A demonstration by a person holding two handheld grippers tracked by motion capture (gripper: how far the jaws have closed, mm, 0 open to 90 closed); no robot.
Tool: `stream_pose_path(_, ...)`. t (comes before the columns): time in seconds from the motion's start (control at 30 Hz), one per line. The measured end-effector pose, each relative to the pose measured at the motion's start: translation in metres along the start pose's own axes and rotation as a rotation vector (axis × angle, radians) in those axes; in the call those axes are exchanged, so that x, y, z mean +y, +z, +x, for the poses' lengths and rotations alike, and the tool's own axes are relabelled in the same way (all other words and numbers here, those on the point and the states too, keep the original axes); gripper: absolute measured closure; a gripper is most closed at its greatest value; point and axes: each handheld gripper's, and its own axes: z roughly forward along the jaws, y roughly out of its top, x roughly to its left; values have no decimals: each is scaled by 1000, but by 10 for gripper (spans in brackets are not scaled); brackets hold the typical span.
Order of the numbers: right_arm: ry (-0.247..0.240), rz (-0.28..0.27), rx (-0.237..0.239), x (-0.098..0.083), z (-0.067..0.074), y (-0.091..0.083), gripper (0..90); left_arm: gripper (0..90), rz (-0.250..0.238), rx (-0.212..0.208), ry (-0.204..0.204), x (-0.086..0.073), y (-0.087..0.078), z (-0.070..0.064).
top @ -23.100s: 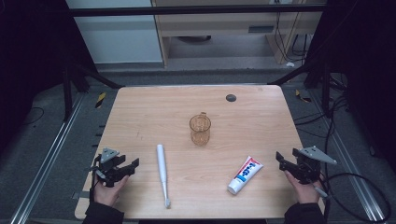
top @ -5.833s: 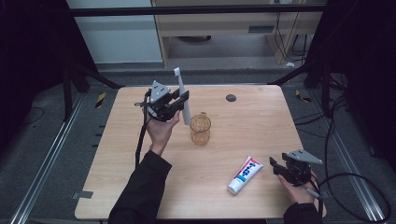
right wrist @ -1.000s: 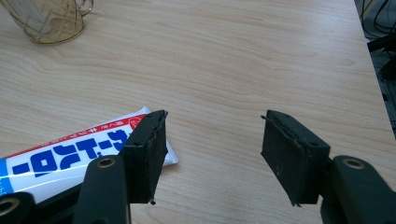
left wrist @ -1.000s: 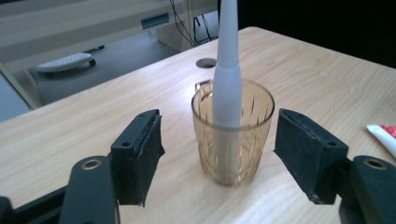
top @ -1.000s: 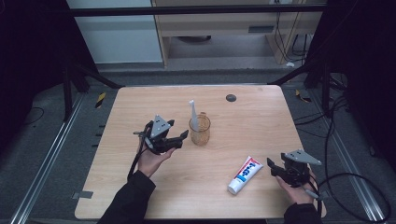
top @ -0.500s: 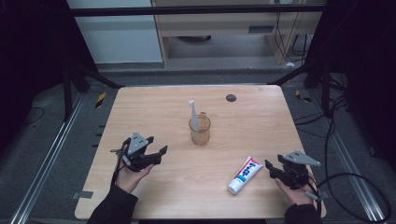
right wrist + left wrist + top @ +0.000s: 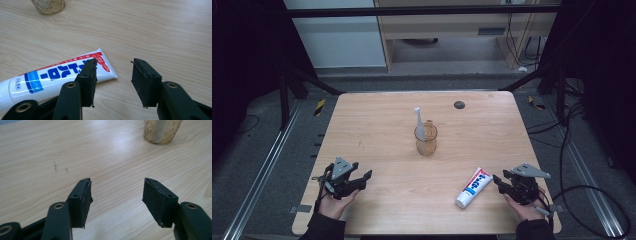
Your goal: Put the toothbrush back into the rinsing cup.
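The left gripper [image 7: 358, 179] has drawn back to the lower left of the high view, empty, its jaws just narrowing; the toothbrush [image 7: 418, 122] stands in the cup [image 7: 426, 139]. The right gripper [image 7: 498, 181], its jaws closing on nothing, sits beside the toothpaste tube [image 7: 473, 187], probably next.

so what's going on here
A person works at a wooden table with a gripper in each hand. A white toothbrush stands in the amber glass cup. The left gripper is empty, its jaws just closing a little. The right gripper sits open beside the toothpaste tube, jaws narrowing, not gripping it.
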Motion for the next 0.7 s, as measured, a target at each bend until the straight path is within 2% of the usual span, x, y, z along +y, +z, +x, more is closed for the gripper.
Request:
stream_pose_path(0.13, -3, 25, 8, -1, 3, 3, 607, 416, 10, 28, -3, -8, 0, 5)
stream_pose_path(0.33, -16, 61, 4, -2, 7, 12, 671, 441, 10, 68, 7, -10, 1, 7)
stream_pose_path(0.53, -15, 97, -14, -3, 10, 20, 745, 472, 14, 79, 7, -11, 1, 7)
stream_pose_path(0.7, -7, 124, -17, -4, 10, 27, 789, 464, 18, 71, 9, -11, 2, 6)
